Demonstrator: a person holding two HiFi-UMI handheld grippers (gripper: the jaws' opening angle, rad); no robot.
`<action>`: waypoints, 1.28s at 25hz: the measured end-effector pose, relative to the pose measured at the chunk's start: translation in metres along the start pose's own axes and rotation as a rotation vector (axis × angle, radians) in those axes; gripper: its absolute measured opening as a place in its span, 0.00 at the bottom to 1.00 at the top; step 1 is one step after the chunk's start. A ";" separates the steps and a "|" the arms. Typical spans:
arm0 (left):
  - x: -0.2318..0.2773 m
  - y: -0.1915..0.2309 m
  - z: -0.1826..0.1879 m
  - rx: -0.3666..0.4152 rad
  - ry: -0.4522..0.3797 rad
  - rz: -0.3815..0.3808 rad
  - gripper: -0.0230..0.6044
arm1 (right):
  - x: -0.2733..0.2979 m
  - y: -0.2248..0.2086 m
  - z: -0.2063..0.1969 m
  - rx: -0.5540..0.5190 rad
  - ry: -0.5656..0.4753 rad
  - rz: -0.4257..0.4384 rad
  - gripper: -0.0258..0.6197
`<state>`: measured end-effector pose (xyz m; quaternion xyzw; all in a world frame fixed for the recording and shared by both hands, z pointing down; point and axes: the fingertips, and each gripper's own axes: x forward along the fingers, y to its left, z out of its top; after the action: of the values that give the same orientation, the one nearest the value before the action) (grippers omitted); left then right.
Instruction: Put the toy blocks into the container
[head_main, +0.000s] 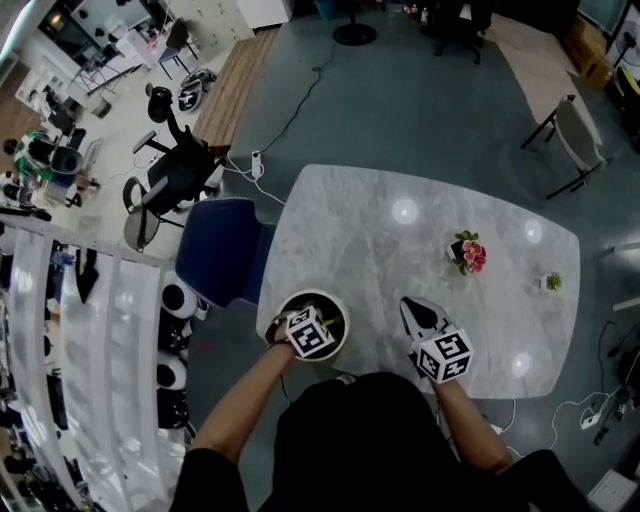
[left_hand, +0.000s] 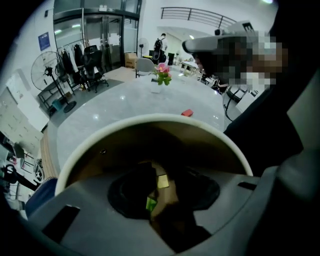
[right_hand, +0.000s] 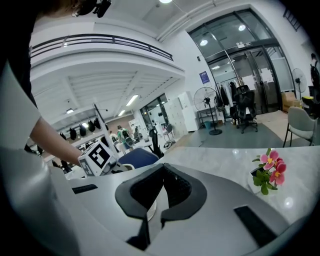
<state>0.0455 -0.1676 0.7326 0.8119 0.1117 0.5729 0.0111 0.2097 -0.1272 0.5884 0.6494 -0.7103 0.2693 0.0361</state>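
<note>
The round container (head_main: 300, 297), cream-rimmed and brown inside, stands on the marble table (head_main: 400, 240) near its front left edge. My left gripper (head_main: 310, 333) hangs over it and points steeply down into it. In the left gripper view the jaws (left_hand: 160, 192) stand apart, and the gap shows a yellow block (left_hand: 162, 181) and a green block (left_hand: 151, 203) lying inside the container (left_hand: 150, 120). A small red block (left_hand: 187, 113) lies on the table beyond the rim. My right gripper (head_main: 410, 305) hovers to the right of the container, shut and empty (right_hand: 163, 167).
A pot of pink flowers (head_main: 467, 252) stands at the table's back right, and a small green plant (head_main: 551, 283) sits near the right edge. A blue chair (head_main: 225, 250) is at the table's left side. The person's body fills the bottom of the head view.
</note>
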 end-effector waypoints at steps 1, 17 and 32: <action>-0.005 0.000 0.000 0.004 -0.008 0.009 0.25 | -0.003 0.003 0.000 -0.006 -0.003 0.000 0.04; -0.108 -0.032 0.014 -0.158 -0.388 0.083 0.20 | -0.050 0.071 -0.018 -0.113 0.026 -0.010 0.04; -0.206 -0.109 -0.029 -0.365 -0.869 0.143 0.06 | -0.099 0.132 -0.044 0.044 0.024 -0.076 0.04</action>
<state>-0.0654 -0.1047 0.5352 0.9668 -0.0618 0.1897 0.1599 0.0873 -0.0176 0.5418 0.6732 -0.6785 0.2912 0.0405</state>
